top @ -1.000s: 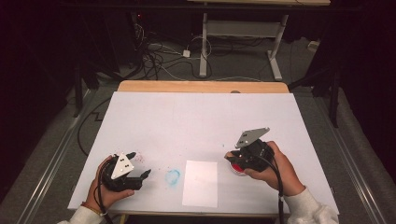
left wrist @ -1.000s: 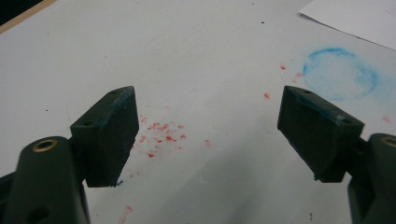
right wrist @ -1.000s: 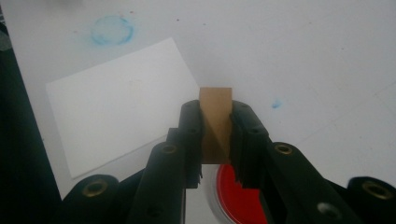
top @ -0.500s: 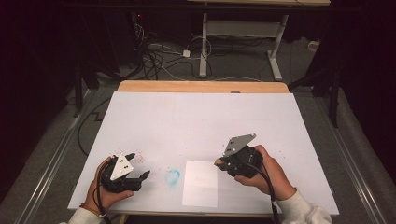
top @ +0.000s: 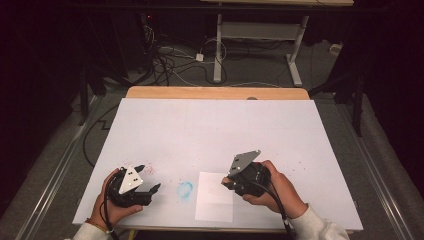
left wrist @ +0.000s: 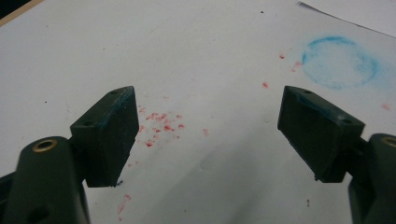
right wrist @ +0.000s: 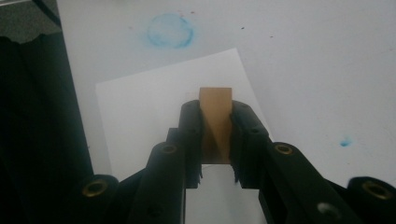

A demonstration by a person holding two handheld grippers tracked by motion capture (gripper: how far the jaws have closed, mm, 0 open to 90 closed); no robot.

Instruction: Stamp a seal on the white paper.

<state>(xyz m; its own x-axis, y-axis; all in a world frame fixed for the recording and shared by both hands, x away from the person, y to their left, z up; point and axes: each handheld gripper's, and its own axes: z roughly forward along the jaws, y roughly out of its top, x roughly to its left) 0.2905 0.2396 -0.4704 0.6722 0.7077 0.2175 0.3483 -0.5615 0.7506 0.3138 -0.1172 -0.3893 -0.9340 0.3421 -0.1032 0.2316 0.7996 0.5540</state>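
On the white table (top: 215, 125), near its front edge, a sheet of white paper (top: 214, 197) is laid flat, with a round blue smudge (top: 185, 189) just beside its left side and a scatter of red specks (top: 150, 170) farther left. Over the right edge of the sheet, the right gripper (top: 229, 182) is held in the person's right hand (top: 277, 192), its grey three-cornered plate tilted up and its cable trailed back toward the sleeve. In the right gripper view, a small tan block (right wrist: 215, 119) is seen clamped between the two black jaws, which are pressed against both of its sides; the block's top end sticks out past the jaw tips. Beneath it the paper (right wrist: 159, 116) is spread, and the blue smudge (right wrist: 170, 30) is seen beyond the sheet's far edge. Whether the block is touching the paper cannot be told.

At the front left corner of the table, the left gripper (top: 147, 177) is held in the left hand (top: 112, 200), well apart from the sheet. In the left gripper view, its jaws are spread wide with nothing gripped between them; red specks (left wrist: 161, 123) are dotted over the table surface between and below the pads, and the blue smudge (left wrist: 338, 60) is seen at the upper right, with a corner of the paper (left wrist: 359, 9) beyond it.
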